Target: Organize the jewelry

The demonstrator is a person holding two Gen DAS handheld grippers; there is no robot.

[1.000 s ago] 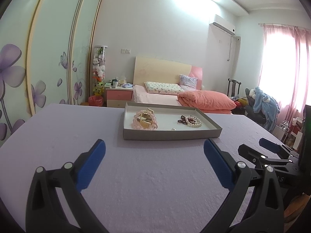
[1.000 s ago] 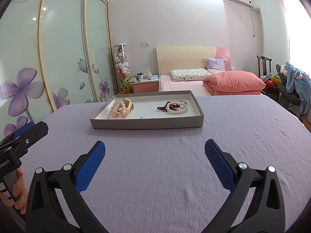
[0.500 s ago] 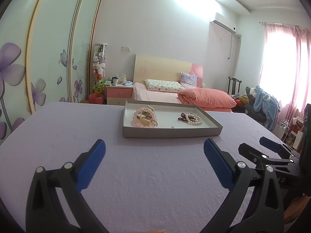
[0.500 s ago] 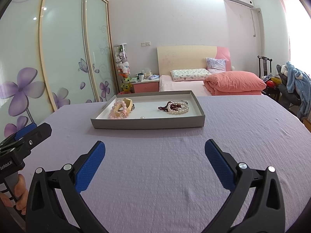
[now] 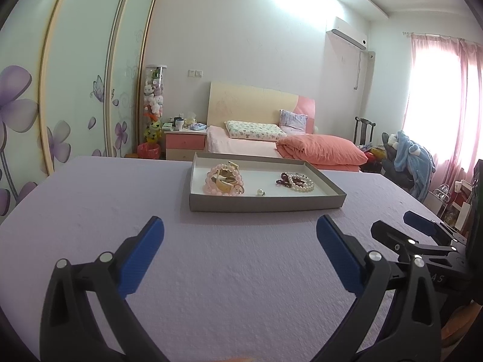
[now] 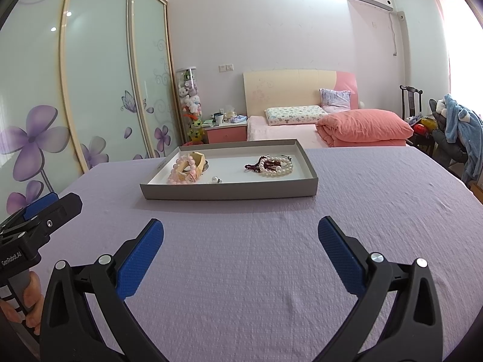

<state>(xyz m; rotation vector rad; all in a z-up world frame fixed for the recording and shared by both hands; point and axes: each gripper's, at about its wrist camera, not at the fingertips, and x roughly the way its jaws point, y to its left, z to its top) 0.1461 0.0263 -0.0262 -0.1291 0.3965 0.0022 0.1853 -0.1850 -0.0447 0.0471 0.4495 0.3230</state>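
Both views a bit closer to the grey tray (image 5: 265,203) (beads inside), left gripper (image 5: 240,235) and right gripper (image 6: 240,235) fingers wide apart, holding nothing, purple surface (image 6: 362,211)

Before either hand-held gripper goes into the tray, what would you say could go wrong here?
1. The pearl bracelet lies tangled with the dark red beads; lifting one may drag the other out.
2. The small loose pearl piece could slip from the wide fingers and roll.
3. The shallow tray sits loose on the purple cloth, so a nudge to its wall may slide it.
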